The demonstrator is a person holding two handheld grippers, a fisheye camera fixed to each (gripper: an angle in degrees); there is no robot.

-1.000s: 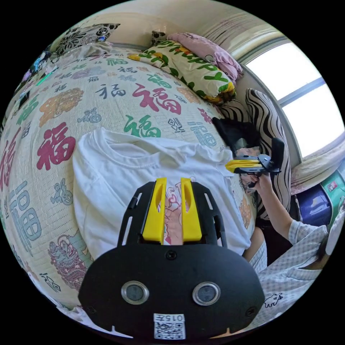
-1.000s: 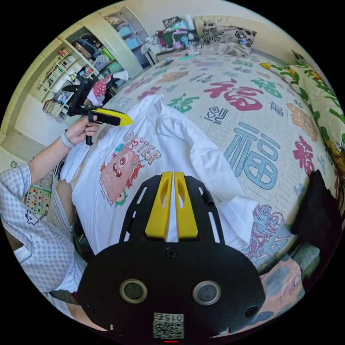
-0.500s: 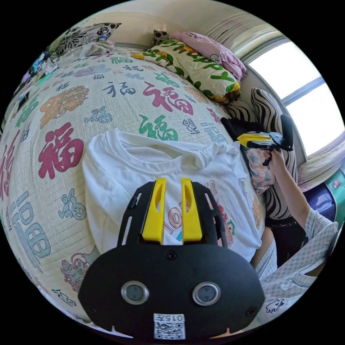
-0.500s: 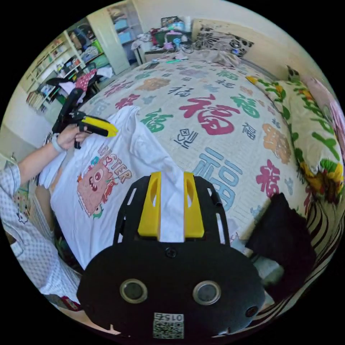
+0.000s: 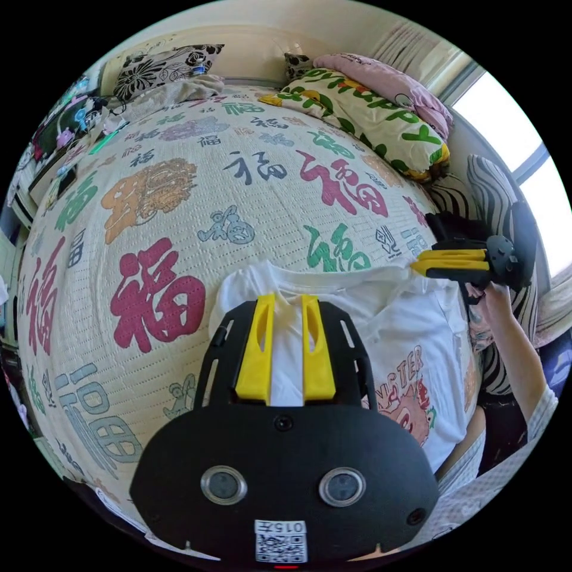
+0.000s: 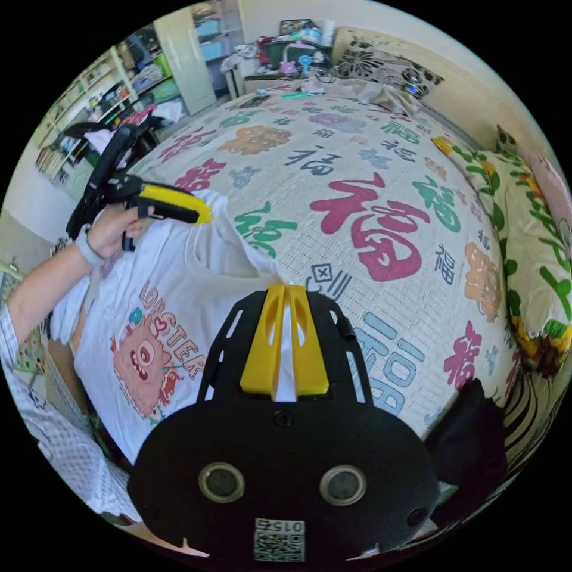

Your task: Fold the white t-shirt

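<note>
White t-shirt (image 5: pixel 411 333) lay on the near edge of the bed (image 5: pixel 179 196), face up, with a pink monster print (image 6: pixel 146 363) on the chest; its collar pointed toward the far side of the bed, and its lower part hung over the near edge beside the person; the bed was covered with a cream bedspread with large coloured characters. In the left gripper view, the left gripper (image 5: pixel 285 304) was over the shoulder area of the shirt; its yellow jaws stood a little apart with white cloth seen between them, but I cannot tell if they pressed on it. In the same view the right gripper (image 5: pixel 420 266), held by a hand (image 5: pixel 494 298), touched the other shoulder of the shirt with its tips. In the right gripper view, the right gripper's own jaws were almost together, narrowing to the tips, with a thin strip of white cloth between them; whether they truly gripped it was not clear. A green and white pillow (image 5: pixel 369 119) and a pink one (image 5: pixel 387 80) lay at the far right of the bed; a black cloth (image 6: pixel 476 435) lay near the right edge; shelves (image 6: pixel 83 113) stood at the far left of the room.
</note>
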